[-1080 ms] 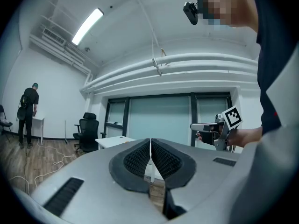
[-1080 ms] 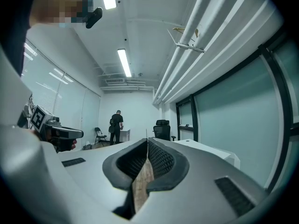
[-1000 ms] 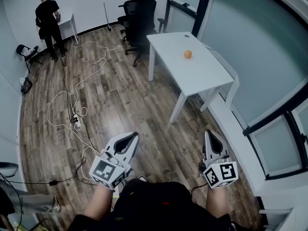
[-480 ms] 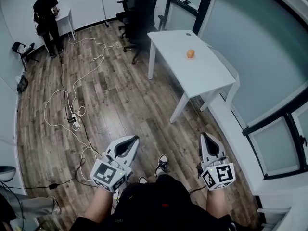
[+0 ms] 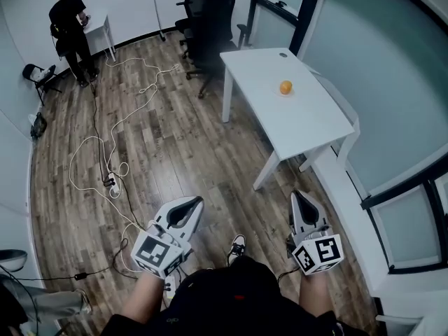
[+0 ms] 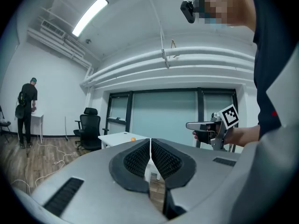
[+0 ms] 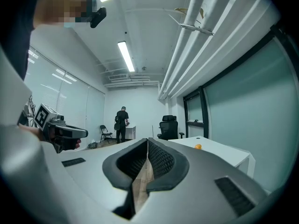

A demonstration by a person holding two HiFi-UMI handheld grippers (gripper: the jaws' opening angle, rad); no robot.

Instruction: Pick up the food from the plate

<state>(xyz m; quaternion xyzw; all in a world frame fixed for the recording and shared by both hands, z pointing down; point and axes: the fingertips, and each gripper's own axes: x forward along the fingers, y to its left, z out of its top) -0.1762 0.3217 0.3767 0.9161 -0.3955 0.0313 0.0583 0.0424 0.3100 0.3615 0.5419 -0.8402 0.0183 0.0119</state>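
An orange round piece of food (image 5: 285,87) lies on a white table (image 5: 308,124) far ahead in the head view; it shows as a small orange dot (image 6: 133,139) in the left gripper view and again as the food (image 7: 198,147) in the right gripper view. No plate can be made out under it. My left gripper (image 5: 189,201) is held low in front of my body, shut and empty. My right gripper (image 5: 299,197) is held beside it, also shut with nothing between its jaws. Both are well short of the table.
Black office chairs (image 5: 210,19) stand beyond the table's far end. White and black cables (image 5: 105,145) with a power strip trail over the wooden floor at left. A person (image 5: 70,26) stands at a small white desk in the far corner. A glass wall (image 5: 392,82) runs along the right.
The view has shifted as I step forward: the table and the orange food sit slightly lower and further right in the frame. Both grippers stay shut in much the same place.
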